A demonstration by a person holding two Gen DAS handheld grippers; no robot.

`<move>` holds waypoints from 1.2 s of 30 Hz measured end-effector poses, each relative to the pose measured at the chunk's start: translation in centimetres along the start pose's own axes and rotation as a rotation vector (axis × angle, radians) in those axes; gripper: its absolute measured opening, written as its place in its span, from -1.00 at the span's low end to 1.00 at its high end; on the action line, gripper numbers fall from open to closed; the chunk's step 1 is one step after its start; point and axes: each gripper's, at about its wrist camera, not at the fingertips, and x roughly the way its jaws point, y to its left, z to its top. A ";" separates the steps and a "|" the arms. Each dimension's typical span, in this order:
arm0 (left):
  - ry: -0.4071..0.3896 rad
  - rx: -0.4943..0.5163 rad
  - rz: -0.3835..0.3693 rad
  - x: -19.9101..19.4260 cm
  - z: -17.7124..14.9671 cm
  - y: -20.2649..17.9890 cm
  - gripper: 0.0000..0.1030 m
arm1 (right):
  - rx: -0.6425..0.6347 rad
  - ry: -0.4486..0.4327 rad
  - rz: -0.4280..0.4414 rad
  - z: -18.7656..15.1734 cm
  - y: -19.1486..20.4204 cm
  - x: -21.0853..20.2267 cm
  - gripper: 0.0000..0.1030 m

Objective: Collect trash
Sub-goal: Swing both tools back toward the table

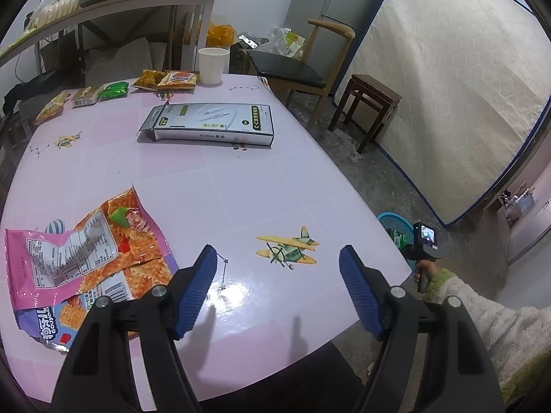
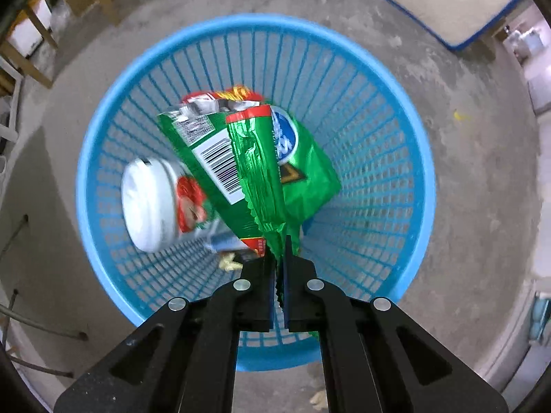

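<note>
Trash run partly done: I have a crinkled green foil snack bag [image 2: 275,172] pinched in my right gripper [image 2: 279,258] right over the round blue plastic mesh basket [image 2: 103,130].

Jaws of the right gripper are clamped on the bag's serrated edge, and the bag hangs down inside the basket's mouth, not yet let go. Already in the basket I see a white plastic tub with a red label [image 2: 155,203] and a red-and-silver wrapper [image 2: 220,98] under the green bag, so several pieces are binned. My left gripper [image 1: 277,268] hovers wide open and empty over the pink tablecloth [image 1: 241,189]. Left to collect, well away from the basket on the table: a torn pink-and-orange snack bag [image 1: 86,251], a flat white cardboard box [image 1: 210,124], a white paper cup [image 1: 211,65] and small snack packets [image 1: 168,79] along the far edge.
</note>
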 end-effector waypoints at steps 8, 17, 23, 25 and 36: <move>-0.003 -0.012 -0.019 -0.4 -0.4 0.4 0.38 | -0.121 -0.075 0.035 -1.2 1.5 -4.0 0.13; -0.053 -0.033 -0.016 -2.7 -1.5 1.9 0.45 | -0.108 -0.221 0.076 -4.9 -0.3 -11.6 0.45; -0.113 -0.049 0.033 -5.5 -2.8 4.1 0.63 | -0.057 -0.391 0.245 -8.4 -1.5 -21.4 0.57; -0.131 -0.055 0.054 -6.5 -3.3 5.0 0.70 | -0.049 -0.433 0.335 -10.0 -1.1 -25.5 0.58; -0.219 -0.252 0.186 -11.2 -7.3 14.1 0.82 | -0.387 -0.433 0.822 -18.3 12.5 -39.3 0.58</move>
